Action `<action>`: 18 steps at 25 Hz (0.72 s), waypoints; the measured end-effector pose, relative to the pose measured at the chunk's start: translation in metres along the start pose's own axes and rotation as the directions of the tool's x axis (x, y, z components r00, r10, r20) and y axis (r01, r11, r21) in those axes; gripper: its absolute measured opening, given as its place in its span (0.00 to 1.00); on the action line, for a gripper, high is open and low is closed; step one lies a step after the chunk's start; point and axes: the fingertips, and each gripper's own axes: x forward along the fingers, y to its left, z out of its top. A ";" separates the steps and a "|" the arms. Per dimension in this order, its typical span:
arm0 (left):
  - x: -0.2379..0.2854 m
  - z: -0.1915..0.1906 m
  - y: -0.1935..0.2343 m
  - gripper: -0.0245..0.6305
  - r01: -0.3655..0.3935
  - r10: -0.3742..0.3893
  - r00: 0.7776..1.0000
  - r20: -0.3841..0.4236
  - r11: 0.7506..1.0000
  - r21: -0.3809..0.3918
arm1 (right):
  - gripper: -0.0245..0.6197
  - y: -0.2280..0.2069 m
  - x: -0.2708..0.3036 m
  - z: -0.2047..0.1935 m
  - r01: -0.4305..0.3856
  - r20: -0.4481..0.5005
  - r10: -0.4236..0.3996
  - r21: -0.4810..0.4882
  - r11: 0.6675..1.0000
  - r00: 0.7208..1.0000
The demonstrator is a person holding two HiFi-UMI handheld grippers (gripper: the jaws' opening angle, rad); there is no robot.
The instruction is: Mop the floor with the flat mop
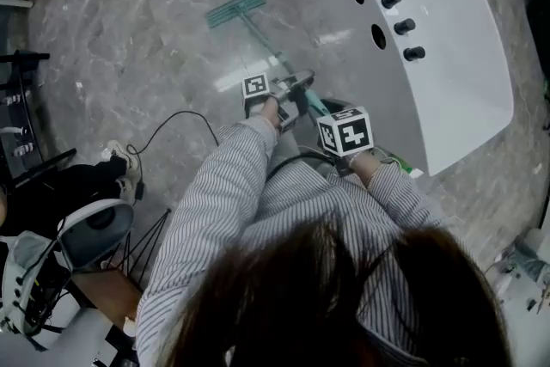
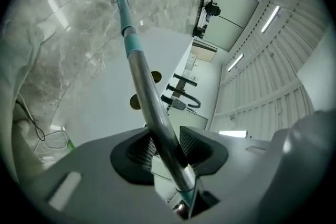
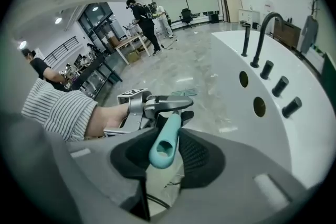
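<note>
**Two grippers on one pole, mop head ahead and to the left**

Both grippers are clamped on the flat mop. The left gripper has its jaws closed on the bare metal pole, part-way down its length. The right gripper has its jaws closed around the teal handle end, the top of the same pole, close to the person's body. In the head view the left gripper sits ahead of the right, so it is the one nearer the working end.

The mop head lies flat on the grey marble floor, well ahead of the grippers and a little to the person's left. The pole's long axis runs from the handle at the right gripper, through the left gripper, then slants down and away to the head. It runs roughly alongside the white bathtub on the right, and the head sits apart from the tub's wall. The head's long side lies crosswise to the pole.

Judging from this, the stroke in hand is a push or pull along the pole's line, the left gripper steering and the right driving from the top. A sweep to the right has the tub as its limit. A black cable on the floor to the left, near the person, could snag the head.
</note>
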 end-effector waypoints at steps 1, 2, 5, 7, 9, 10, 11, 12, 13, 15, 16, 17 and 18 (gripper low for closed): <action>0.000 0.024 -0.013 0.26 0.004 -0.004 1.000 0.007 1.000 0.000 | 0.23 0.003 0.013 0.024 -0.003 0.006 0.003 0.013 1.000 1.000; 0.000 0.048 -0.025 0.26 0.011 -0.011 1.000 0.019 1.000 0.000 | 0.23 0.006 0.025 0.047 -0.005 0.011 0.005 0.020 1.000 1.000; 0.002 0.123 -0.061 0.26 0.035 -0.035 0.997 0.071 0.999 -0.007 | 0.23 0.012 0.063 0.118 0.002 0.012 -0.002 0.004 1.000 1.000; 0.001 0.170 -0.083 0.25 0.045 -0.044 0.994 0.103 0.999 -0.015 | 0.23 0.019 0.088 0.162 0.008 0.003 -0.008 -0.022 1.000 1.000; 0.000 0.215 -0.107 0.26 0.066 -0.063 0.989 0.132 0.998 -0.018 | 0.23 0.025 0.111 0.206 0.012 0.004 -0.012 -0.040 0.999 1.000; -0.001 0.235 -0.118 0.26 0.078 -0.074 0.986 0.148 0.997 -0.018 | 0.23 0.027 0.121 0.227 0.013 0.008 -0.013 -0.042 0.999 1.000; -0.002 0.255 -0.129 0.26 0.086 -0.082 0.983 0.164 0.996 -0.017 | 0.23 0.029 0.131 0.245 0.014 0.011 -0.014 -0.042 0.999 1.000; -0.002 0.273 -0.137 0.25 0.092 -0.088 0.980 0.181 0.996 -0.016 | 0.23 0.030 0.140 0.262 0.013 0.013 -0.012 -0.043 0.999 1.000; -0.002 0.289 -0.144 0.25 0.096 -0.091 0.976 0.198 0.995 -0.013 | 0.23 0.031 0.149 0.276 0.011 0.015 -0.010 -0.047 0.999 1.000; -0.001 0.318 -0.154 0.25 0.099 -0.094 0.969 0.229 0.995 -0.010 | 0.23 0.030 0.163 0.301 0.008 0.025 -0.007 -0.051 0.999 1.000; 0.001 0.329 -0.158 0.25 0.101 -0.096 0.967 0.237 0.995 -0.009 | 0.23 0.029 0.168 0.312 0.010 0.036 -0.008 -0.052 0.999 0.999; 0.004 0.339 -0.163 0.25 0.104 -0.099 0.966 0.238 0.995 -0.007 | 0.23 0.027 0.172 0.322 0.013 0.052 -0.010 -0.052 0.999 0.999; 0.006 0.346 -0.170 0.25 0.110 -0.106 0.967 0.233 0.994 -0.004 | 0.22 0.026 0.174 0.333 0.016 0.070 -0.012 -0.054 0.998 0.997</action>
